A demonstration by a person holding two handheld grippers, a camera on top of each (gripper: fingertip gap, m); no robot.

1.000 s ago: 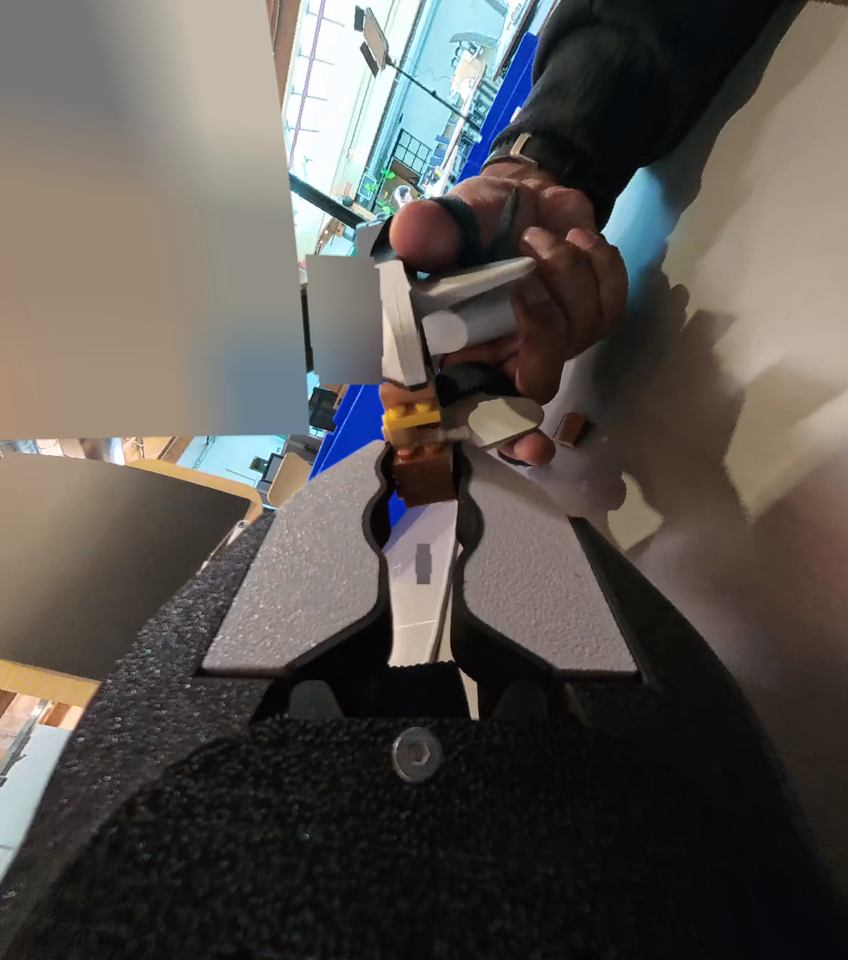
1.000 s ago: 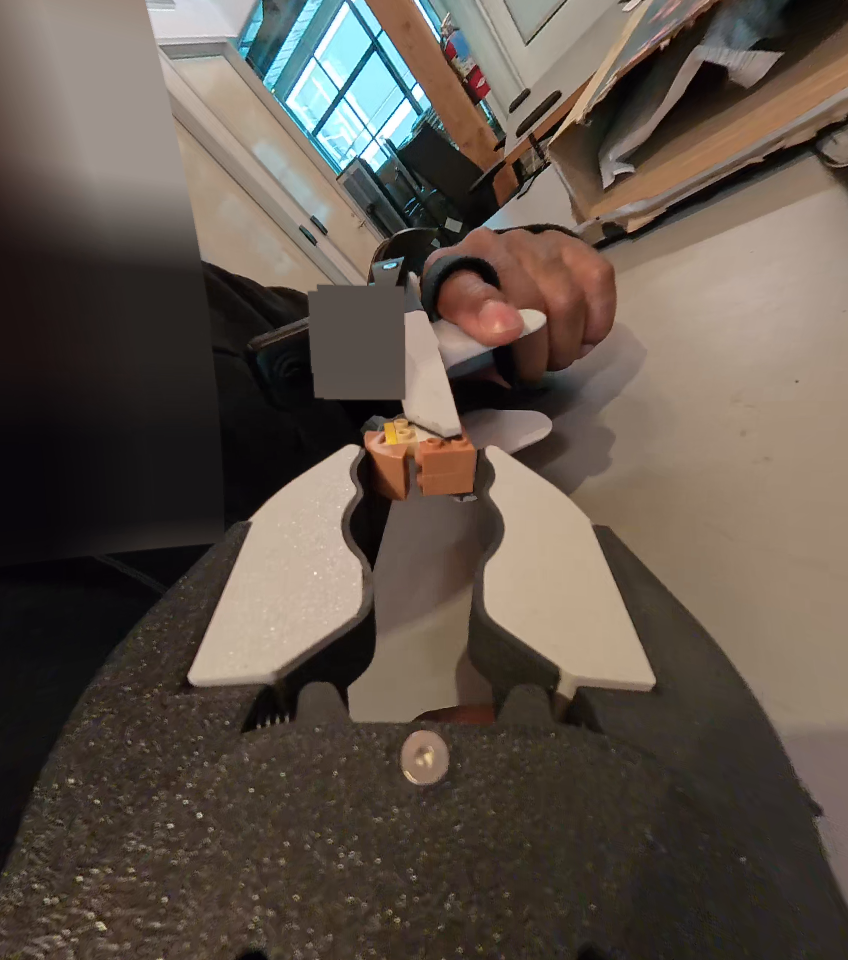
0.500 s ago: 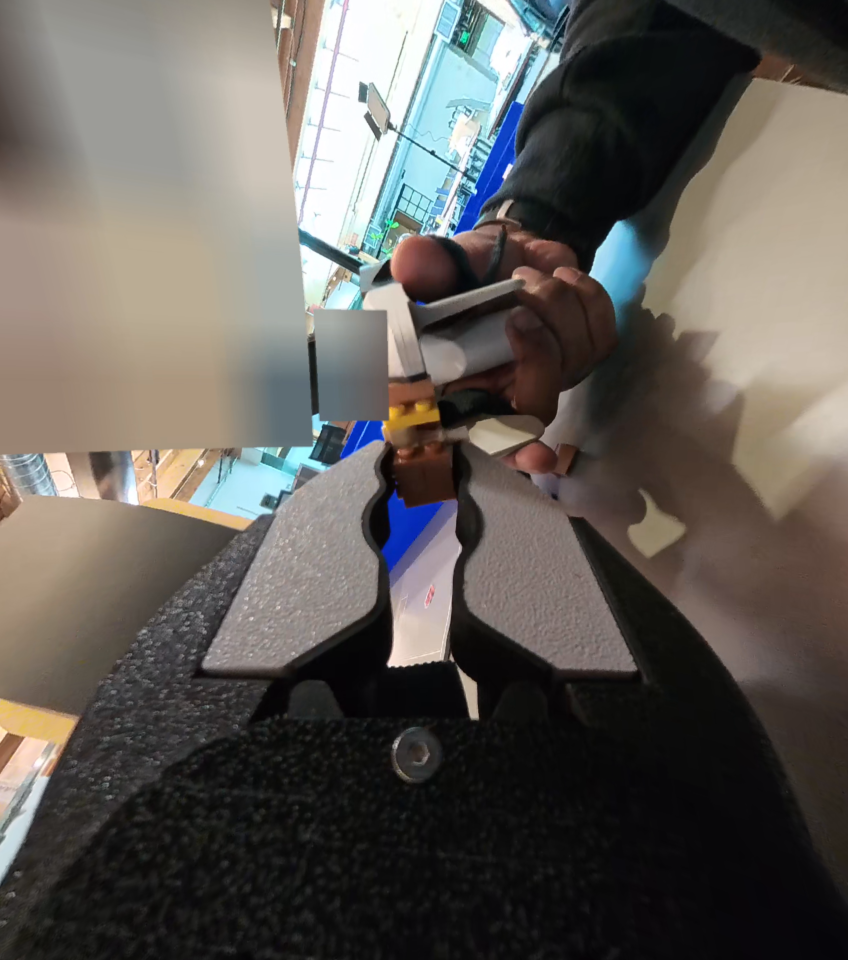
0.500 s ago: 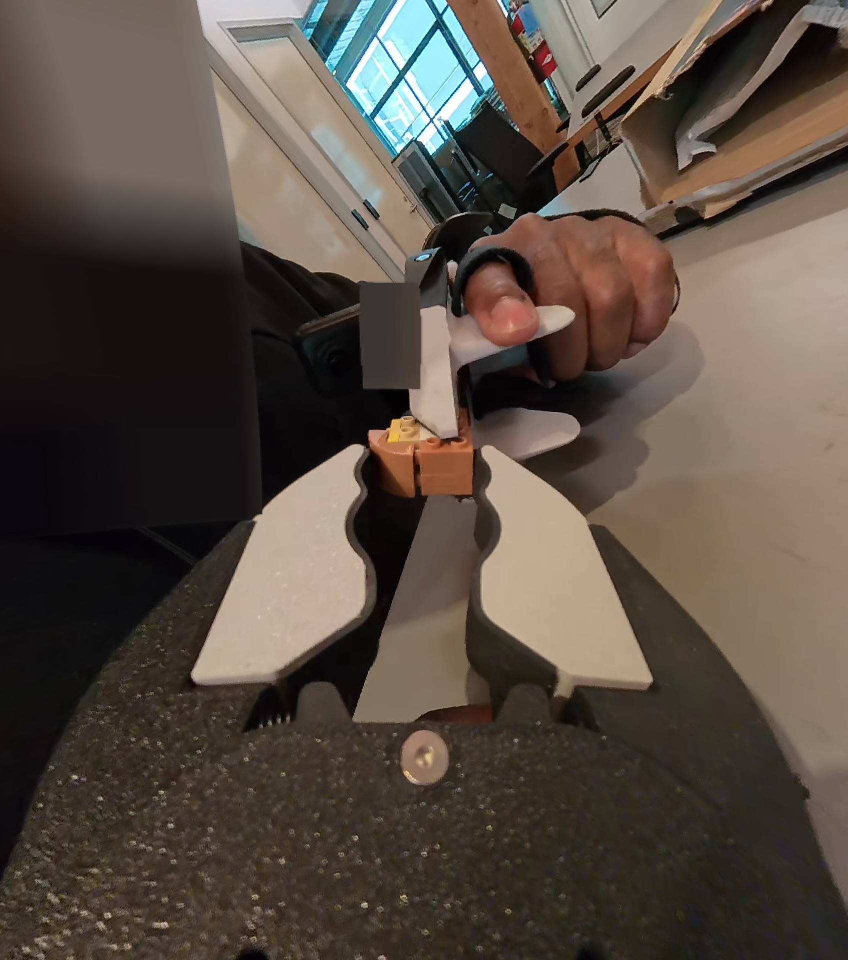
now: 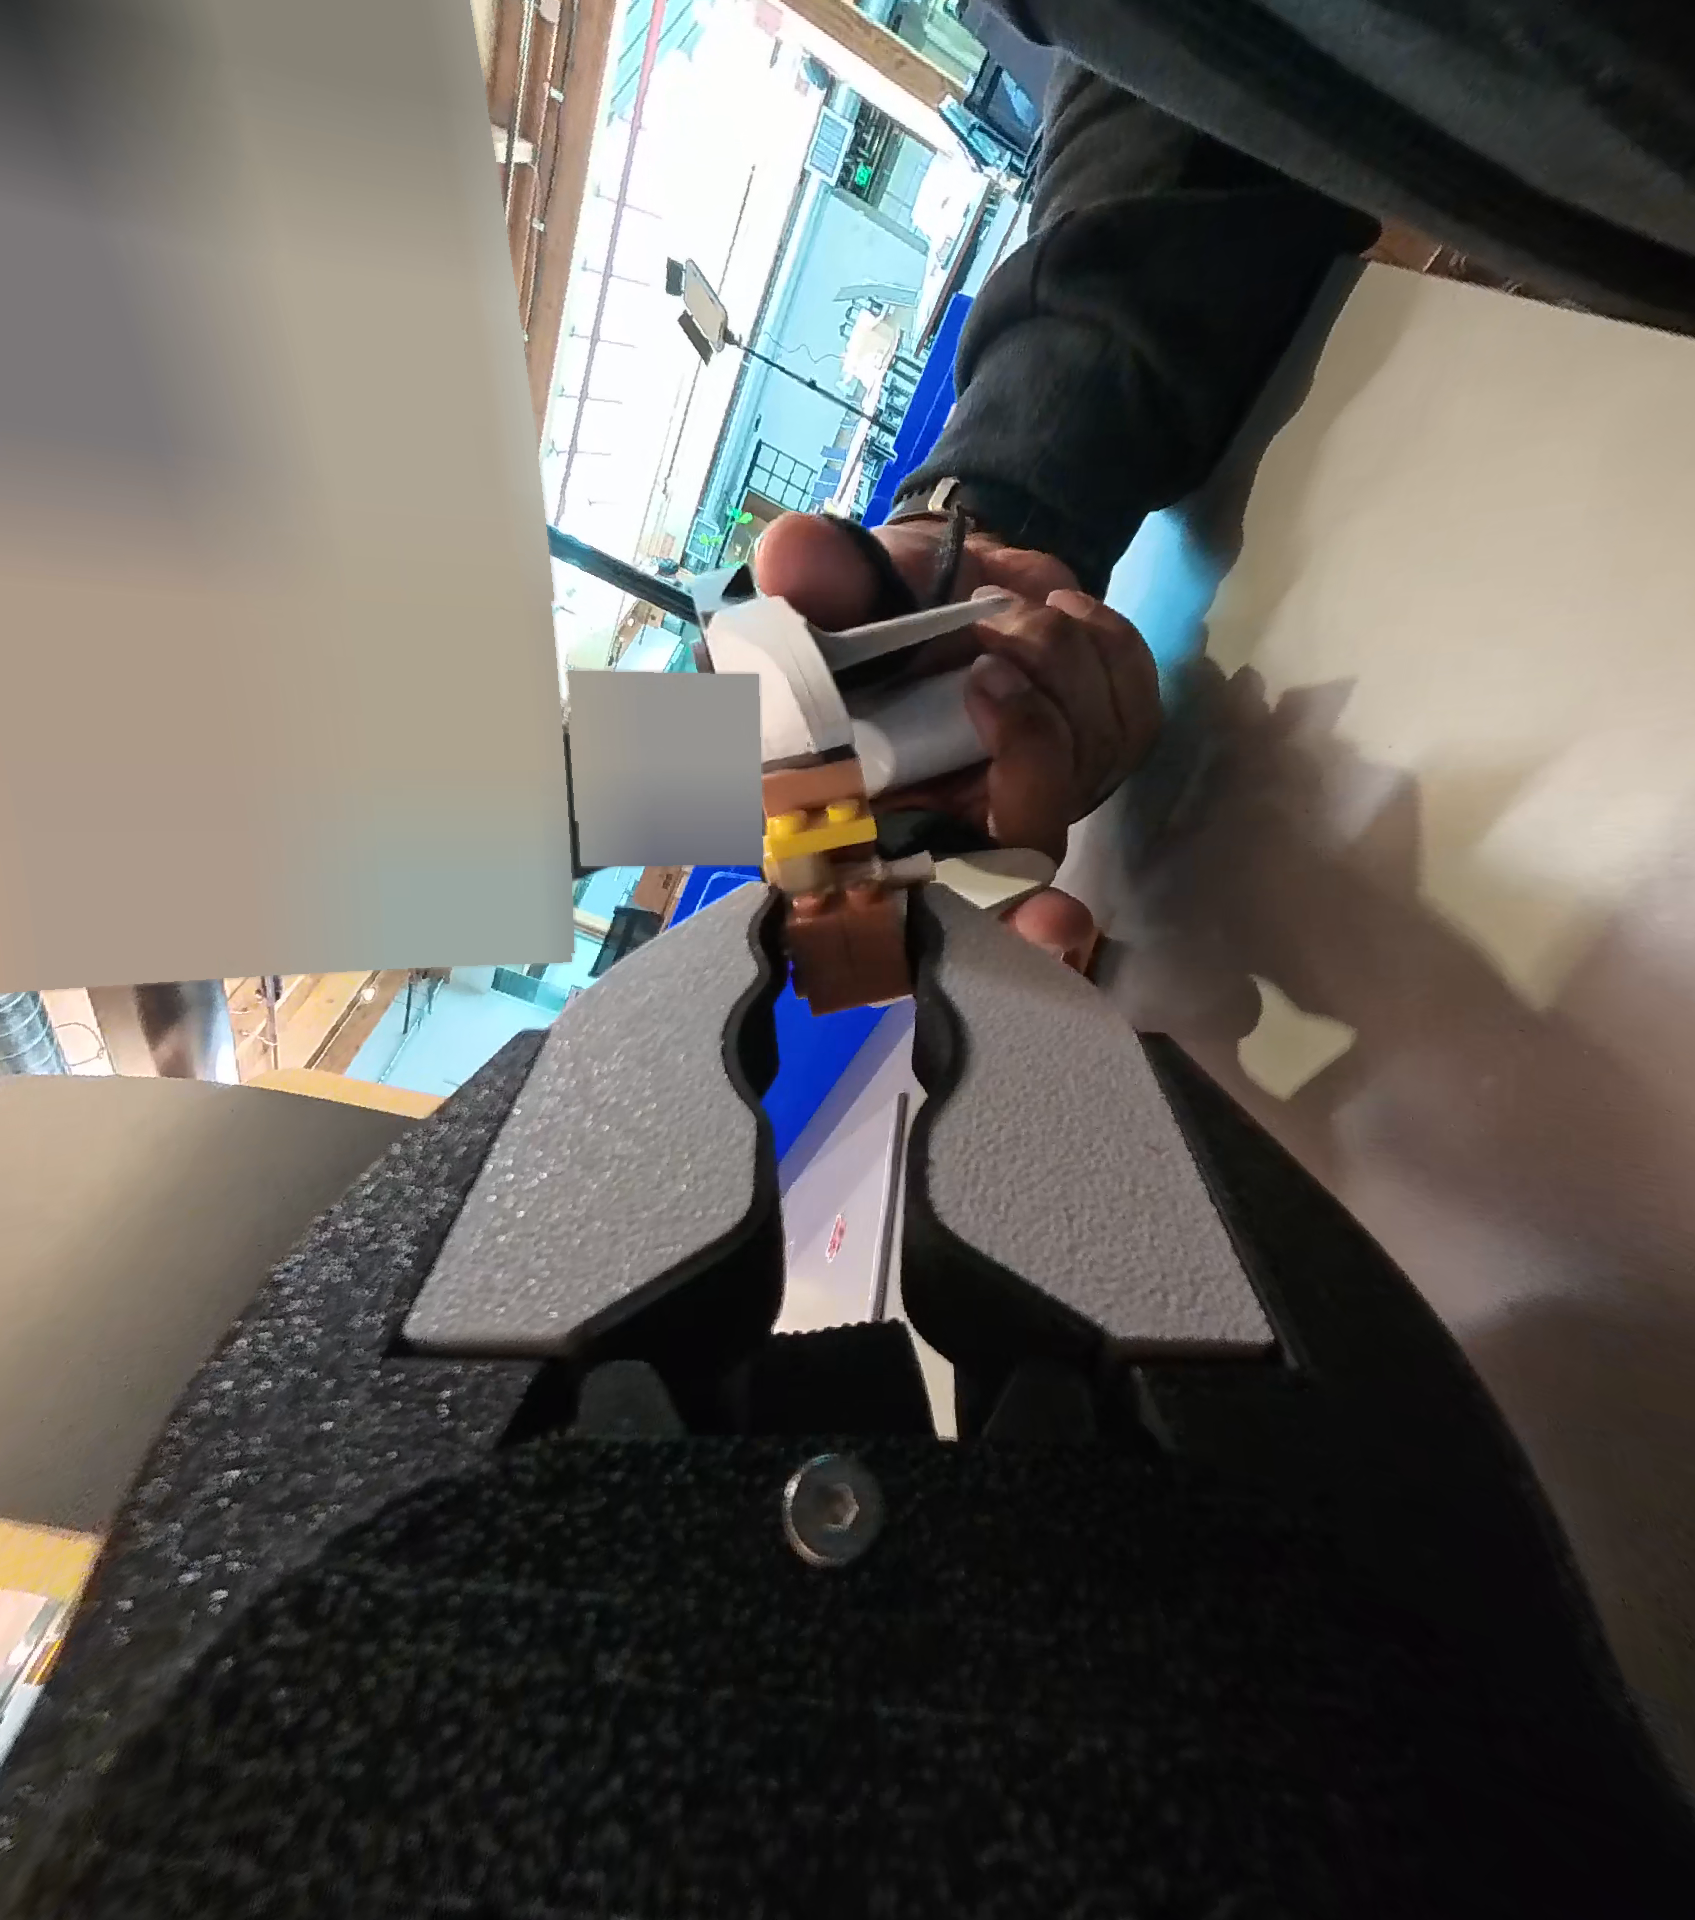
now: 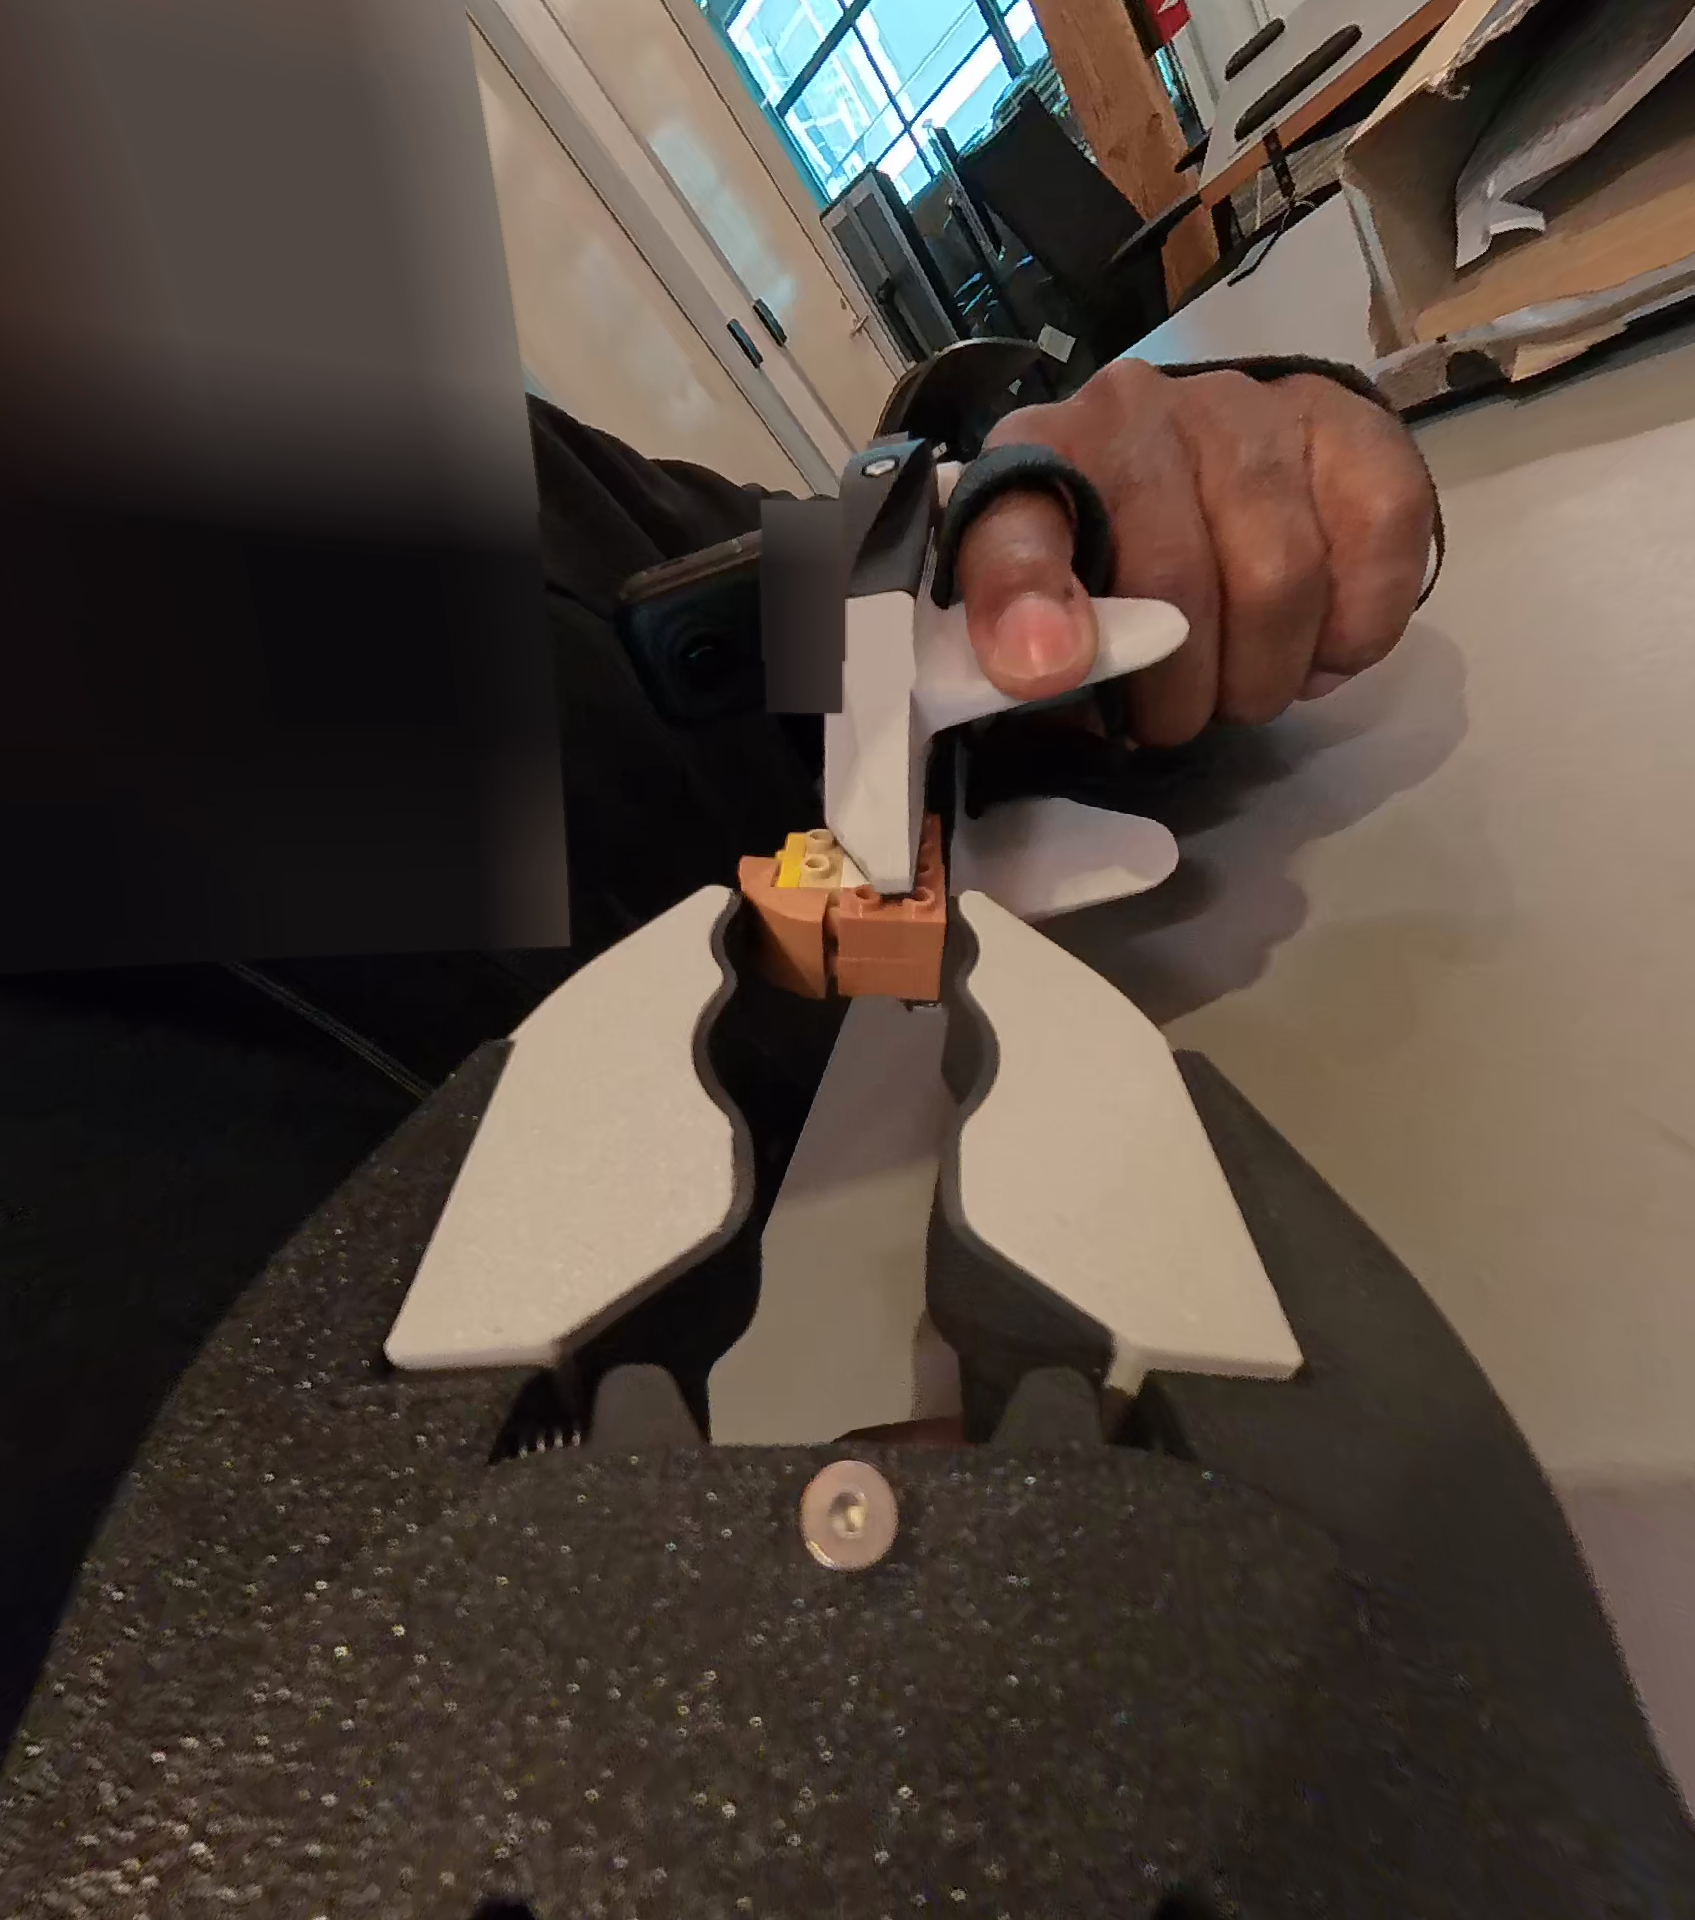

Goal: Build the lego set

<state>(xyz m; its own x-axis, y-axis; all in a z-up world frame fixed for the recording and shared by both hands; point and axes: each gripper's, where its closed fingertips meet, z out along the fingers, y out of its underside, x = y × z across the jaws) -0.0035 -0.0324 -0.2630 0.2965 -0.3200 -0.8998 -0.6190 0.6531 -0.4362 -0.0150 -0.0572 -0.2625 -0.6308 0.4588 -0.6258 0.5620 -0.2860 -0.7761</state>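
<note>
Brown plastic toy-brick cluster (image 5: 848, 951) with a yellow plate (image 5: 817, 828) clenched in the left gripper (image 5: 845, 935) jaws, the right gripper beyond touching it, right view, the right gripper (image 6: 843, 935) jaws clamped on the same cluster above the grey worktop (image 6: 1549, 935).

Grainy, matt grey plastic on the fingers (image 6: 604, 1122); coarse black speckled foam behind them, around a bright metal screw (image 6: 848, 1525). Smooth, slightly glossy plastic on the brown brick cluster (image 6: 848, 930) ahead of that screw. Matt, smooth grey tabletop (image 6: 1549, 987) beside the cluster.
</note>
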